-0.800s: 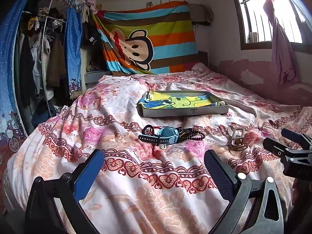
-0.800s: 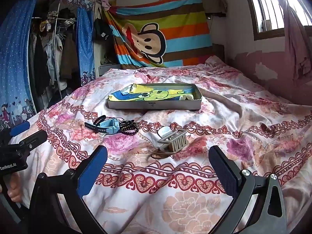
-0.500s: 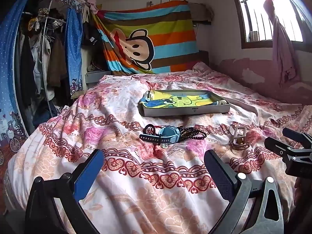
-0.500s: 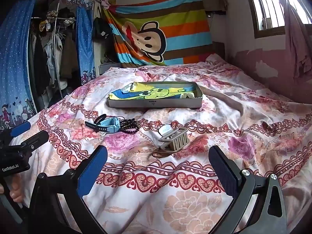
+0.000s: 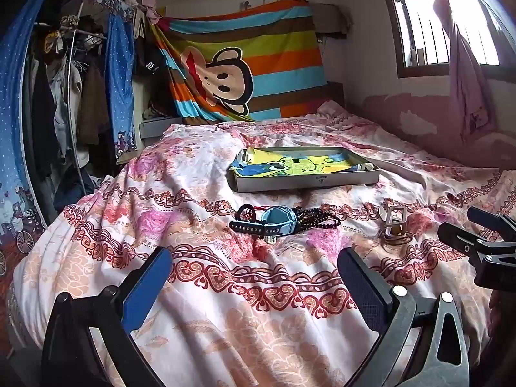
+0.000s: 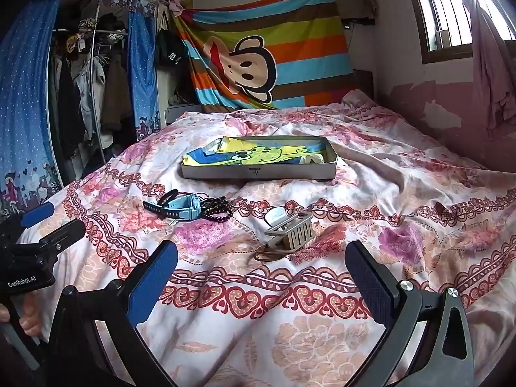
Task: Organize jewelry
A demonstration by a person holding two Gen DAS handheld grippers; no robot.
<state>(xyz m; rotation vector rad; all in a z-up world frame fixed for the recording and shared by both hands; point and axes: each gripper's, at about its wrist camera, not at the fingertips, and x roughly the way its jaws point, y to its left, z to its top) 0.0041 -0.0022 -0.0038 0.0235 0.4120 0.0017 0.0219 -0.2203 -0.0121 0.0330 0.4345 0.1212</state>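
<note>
Floral pink-and-white bedspread [image 5: 200,290] fills both views. Left wrist view catches the right gripper [image 5: 477,235] at its right edge, tips only; right wrist view catches the left gripper [image 6: 38,225] at its left edge, plus part of the hand holding it and a "GenRobot.AI" label, which the left view lacks. Each camera's own tongs, left gripper [image 5: 254,277] and right gripper [image 6: 261,267], are spread wide with nothing between the blue pads, hovering above the near bedspread. Light-blue wristwatch with dark strap [image 5: 274,222] lies flat mid-bed, long axis roughly left-right, strap end pointing left, touching a coil of dark beaded bracelets [image 5: 319,221] on its right side; a thin red cord [image 5: 258,208] sits by the strap loop, seen clearly only in the left view. Beige ribbed clip-like piece [image 6: 292,230] lies tilted just right of that cluster, apart from it, over a brown loop [image 6: 267,254]; the right view shows its ribs, the left view only a small frame shape. Shallow grey rectangular box lined with yellow-blue cartoon cloth [image 6: 258,172] sits farther back, long axis left-right.
</note>
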